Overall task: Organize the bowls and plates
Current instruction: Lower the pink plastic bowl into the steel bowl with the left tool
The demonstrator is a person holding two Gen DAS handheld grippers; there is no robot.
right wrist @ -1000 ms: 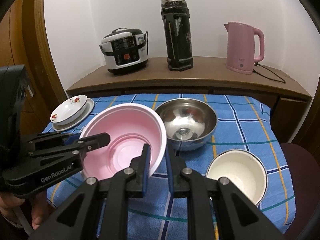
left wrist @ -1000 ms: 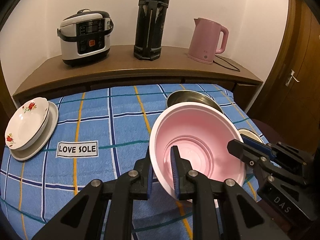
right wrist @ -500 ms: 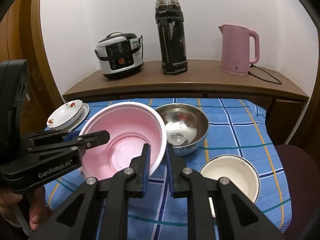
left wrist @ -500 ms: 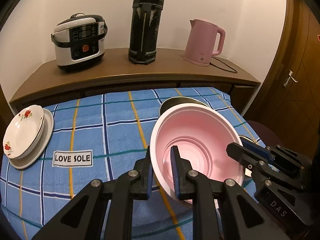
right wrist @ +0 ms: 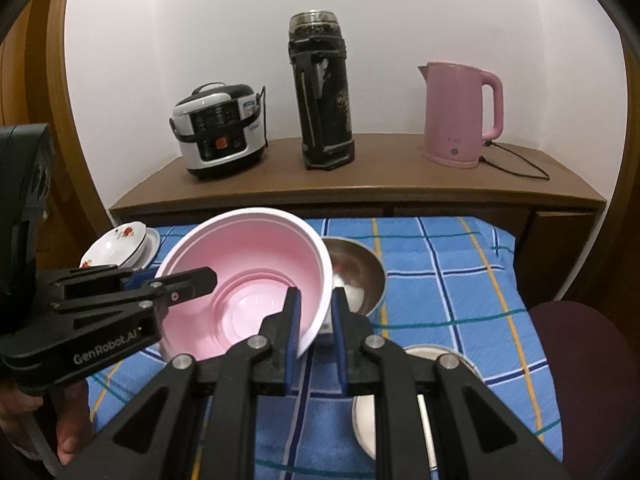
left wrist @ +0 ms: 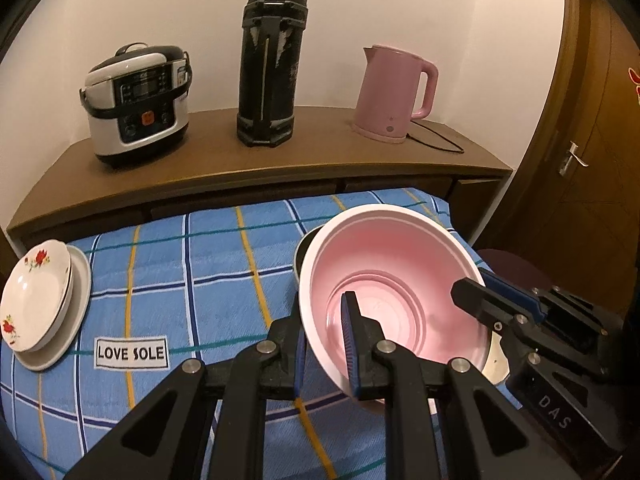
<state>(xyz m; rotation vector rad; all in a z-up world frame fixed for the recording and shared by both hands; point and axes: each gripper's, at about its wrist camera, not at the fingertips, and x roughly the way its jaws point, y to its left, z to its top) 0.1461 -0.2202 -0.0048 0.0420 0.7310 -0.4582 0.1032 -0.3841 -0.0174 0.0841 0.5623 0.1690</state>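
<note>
- Blue checked cloth (left wrist: 224,280) covers the counter in the left wrist view, below a wooden shelf (left wrist: 280,164) carrying a rice cooker (left wrist: 138,102), black thermos (left wrist: 270,64) and pink kettle (left wrist: 394,94). The left tool (left wrist: 324,344) is clamped on the near rim of the pink bowl (left wrist: 392,288), held above the cloth; floral dishes (left wrist: 34,300) sit stacked far left.
- Right wrist view: the right tool (right wrist: 314,324) pinches the same bowl's opposite rim, above a steel bowl (right wrist: 360,276) and a white bowl (right wrist: 366,420) on the cloth.
</note>
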